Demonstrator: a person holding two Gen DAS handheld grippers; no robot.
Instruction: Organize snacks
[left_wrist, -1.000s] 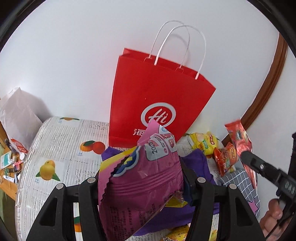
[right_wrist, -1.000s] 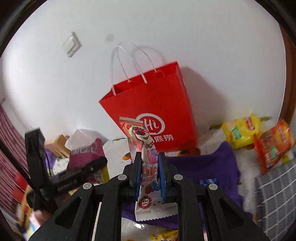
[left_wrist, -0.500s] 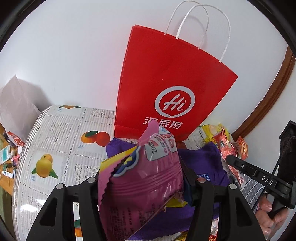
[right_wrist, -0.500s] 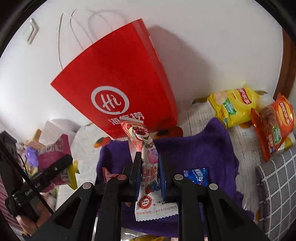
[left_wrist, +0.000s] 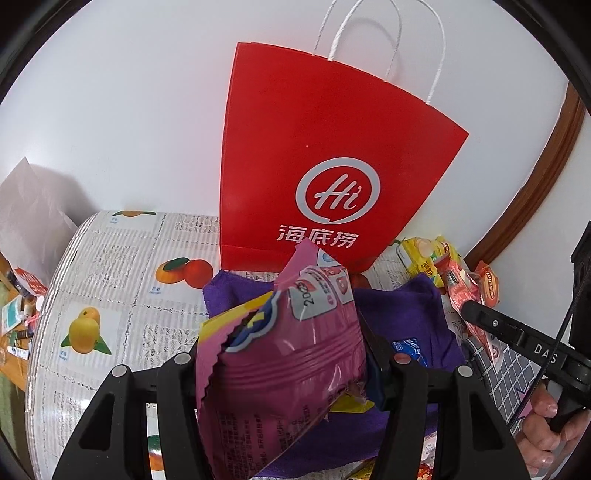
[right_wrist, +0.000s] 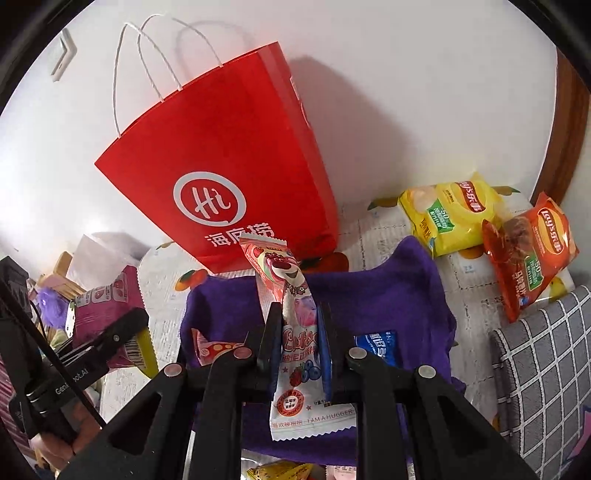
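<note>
White wall backs a table (left_wrist: 122, 280) covered in a fruit-print cloth, with a purple towel (right_wrist: 399, 295) spread across its middle.

Nearest in the left wrist view, the left gripper (left_wrist: 286, 363) pinches a puffy magenta snack bag (left_wrist: 280, 354) between its jaws, low in the centre of the frame and over the towel. In the right wrist view the right gripper (right_wrist: 295, 336) is pressed almost together on a slim candy packet (right_wrist: 295, 332) printed with a pink bear, its top poking up above the jaws.

On the towel beyond lie a small blue packet (right_wrist: 380, 341) to the right of the jaws and a red-and-white wrapper (right_wrist: 210, 349) to the left.

Farther back, a red paper bag (left_wrist: 332, 166) with white rope handles stands upright against the wall. At the right of the right wrist view, a yellow chip bag (right_wrist: 450, 214) and an orange chip bag (right_wrist: 528, 254) lie near a grey checked cloth (right_wrist: 546, 362).
</note>
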